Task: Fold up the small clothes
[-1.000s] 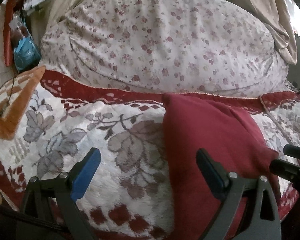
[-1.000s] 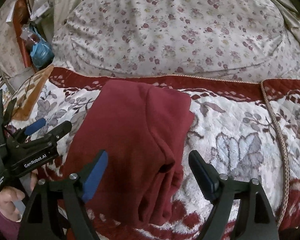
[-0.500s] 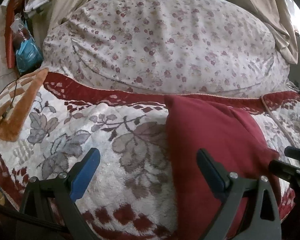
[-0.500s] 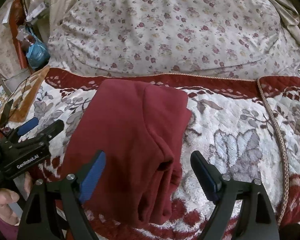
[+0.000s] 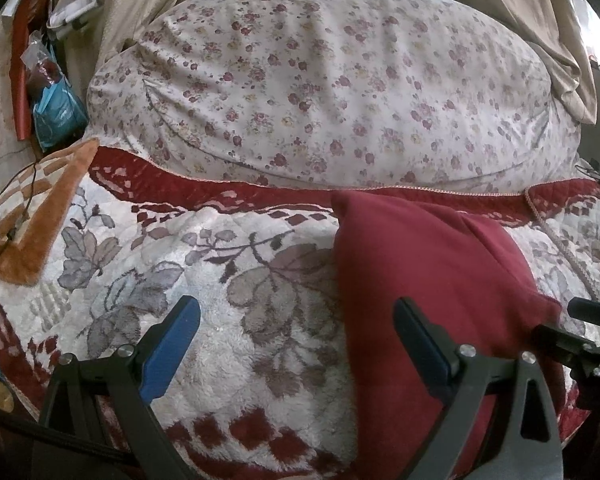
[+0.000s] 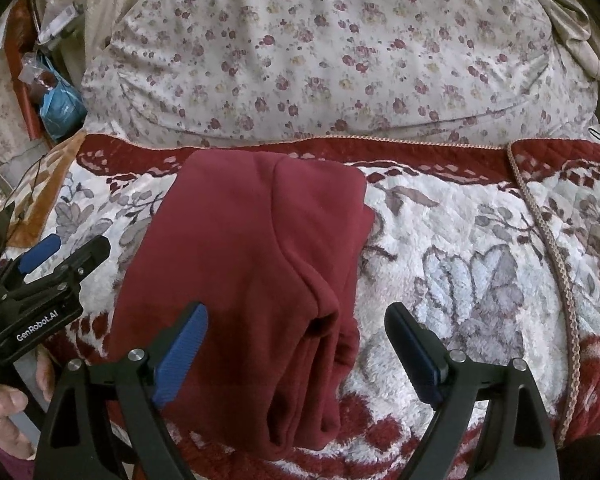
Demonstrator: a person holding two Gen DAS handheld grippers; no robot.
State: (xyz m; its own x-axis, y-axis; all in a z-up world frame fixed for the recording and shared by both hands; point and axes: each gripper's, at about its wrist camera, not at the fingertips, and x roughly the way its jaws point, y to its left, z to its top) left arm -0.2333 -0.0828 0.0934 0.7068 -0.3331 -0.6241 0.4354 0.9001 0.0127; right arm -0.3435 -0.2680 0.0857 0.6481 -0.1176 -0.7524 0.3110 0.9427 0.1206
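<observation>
Dark red garment (image 6: 244, 264) lies folded into a narrow stack on the plush floral blanket (image 6: 472, 280), long axis running away from the cameras toward the blanket's red border. Right-hand side of the stack shows layered fold edges; top surface is smooth w/ one seam-like crease down the middle.

Right gripper (image 6: 296, 344) hovers at the garment's near end, jaws spread wide, nothing between the pads. Its left blue pad (image 6: 180, 356) is over the cloth near the left-centre of the stack; the right pad sits past the garment's right edge, over white blanket pile. The folded right edge falls between the two fingers. Contact w/ the cloth can't be told from this view.

Left gripper (image 5: 296, 344) is also spread wide and holds nothing. In its own view the garment (image 5: 432, 280) is on the right: right finger overlaps the red fabric, left finger is over bare blanket, well apart from the cloth. The garment's left edge runs between the fingers.

In the right wrist view the left gripper (image 6: 66, 250) shows at far left, just beside the garment's left edge, w/ a hand (image 6: 8, 408) below it.

Behind the blanket: big floral-print pillow (image 5: 332, 92). Orange-patterned cloth (image 5: 40, 216) at far left, blue plastic bag (image 5: 56, 108) above it.
</observation>
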